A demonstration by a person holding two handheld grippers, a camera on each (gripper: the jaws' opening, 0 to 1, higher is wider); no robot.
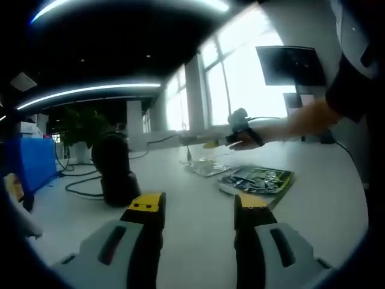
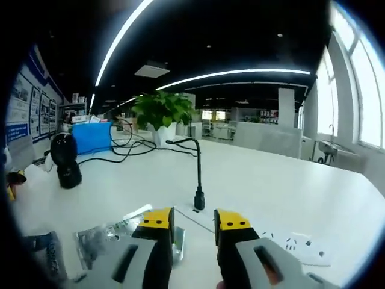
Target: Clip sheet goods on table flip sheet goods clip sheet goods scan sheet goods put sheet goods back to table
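Two sheet goods lie flat on the white table (image 1: 180,229): a dark green printed packet (image 1: 258,179) and a silver foil packet (image 1: 207,167) beyond it. My left gripper (image 1: 198,205) is open, low over the table and short of the green packet. A person's arm brings my right gripper (image 1: 209,144) in from the right, above the silver packet. In the right gripper view my right gripper (image 2: 194,220) is open. The silver packet (image 2: 111,236) lies under and to the left of its left jaw, and the green packet (image 2: 51,256) is at the far left.
A black rounded device (image 1: 117,171) with trailing cables stands left of the packets. A black gooseneck stalk (image 2: 197,174) rises just ahead of the right jaws. A white power strip (image 2: 295,244) lies to their right. A blue box (image 2: 93,137) and a potted plant (image 2: 159,111) stand further back.
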